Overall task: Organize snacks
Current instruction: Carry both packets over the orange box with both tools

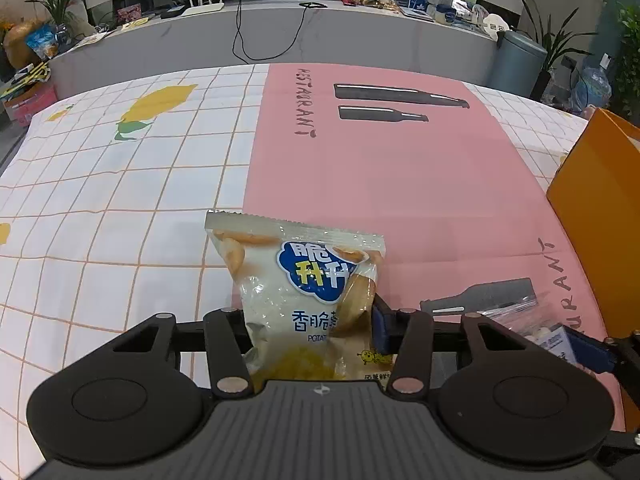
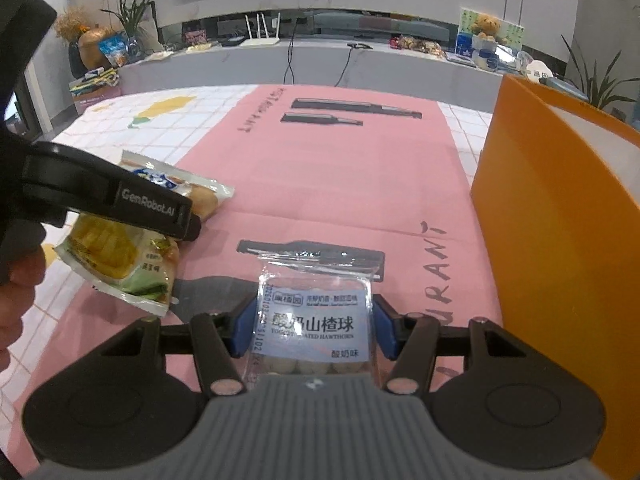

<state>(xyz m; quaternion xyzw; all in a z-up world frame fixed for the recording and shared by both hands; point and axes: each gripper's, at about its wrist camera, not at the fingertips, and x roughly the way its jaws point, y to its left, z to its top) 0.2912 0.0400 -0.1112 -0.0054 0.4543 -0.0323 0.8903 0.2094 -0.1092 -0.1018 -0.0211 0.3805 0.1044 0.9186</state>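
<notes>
chip bag (image 1: 308,292): potato chip pkt, white w/ blue logo, standing up between the left gripper (image 1: 310,320) jaws, lifted off the surface; in right wrist view it hangs tilted at far left (image 2: 132,248)
left gripper: jaws pressed on both sides of the chip bag, holding it; a hand (image 2: 18,280) grips the handle
hawthorn pack (image 2: 316,320): clear pkt w/ pale blue label, round white balls at the bottom, upright in the right gripper (image 2: 314,330)
right gripper: jaws at mid width, blue pads (image 2: 242,330) against both sides of the pack, holding it
surface: pink mat (image 1: 380,176) w/ bottle prints over a white grid cloth (image 1: 120,200)
orange box (image 2: 560,240): at right edge, open top, just beside the hawthorn pack
bkgd: grey counter (image 1: 360,36) w/ router, plants, teddy bear
</notes>
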